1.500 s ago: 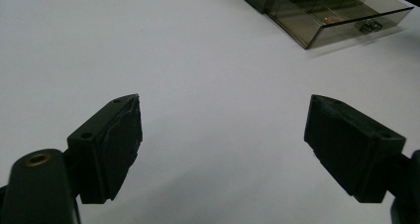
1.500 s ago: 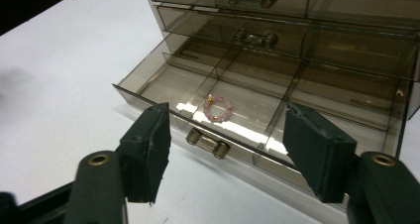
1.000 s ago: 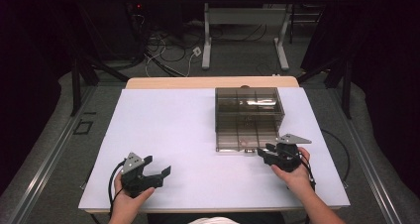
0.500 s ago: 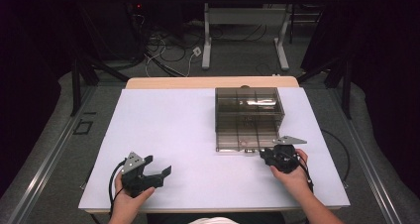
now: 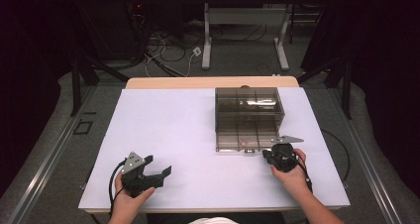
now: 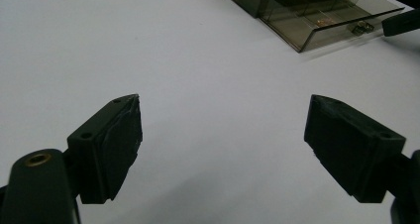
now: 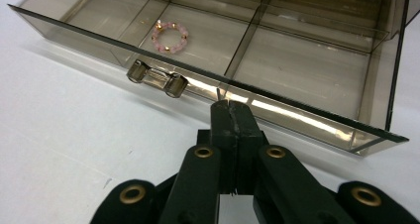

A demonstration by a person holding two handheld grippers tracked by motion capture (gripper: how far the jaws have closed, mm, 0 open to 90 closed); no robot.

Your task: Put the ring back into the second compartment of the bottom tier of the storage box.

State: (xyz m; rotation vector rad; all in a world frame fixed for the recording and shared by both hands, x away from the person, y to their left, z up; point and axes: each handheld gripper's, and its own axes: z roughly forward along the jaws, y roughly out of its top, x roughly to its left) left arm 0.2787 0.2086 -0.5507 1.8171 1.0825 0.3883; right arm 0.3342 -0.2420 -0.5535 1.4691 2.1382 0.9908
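A smoked clear box (image 5: 247, 116) stands on the right half of the table, its low drawer (image 7: 297, 119) pulled out a little towards me. A pink bead ring (image 7: 170, 36) lies in one drawer compartment, behind the small clear handle (image 7: 157, 79). My right gripper (image 7: 231, 107) has just been closing and is now shut with nothing between its pads, its tips close to the drawer's front wall, right of the handle. In the high view that right gripper (image 5: 266, 155) sits at the box's front right corner. My left gripper (image 6: 223, 144) rests open over bare table at the front left (image 5: 161, 177).
The white table top (image 5: 173, 130) has a wooden strip along its far edge. Beyond it are a dark floor with cables (image 5: 168, 50) and the legs of another table (image 5: 207, 40). A cable (image 5: 341, 154) trails off the table's right side.
The right gripper's jaws have come together in front of the drawer, while the hand has hardly shifted. The left gripper has stayed where it was.
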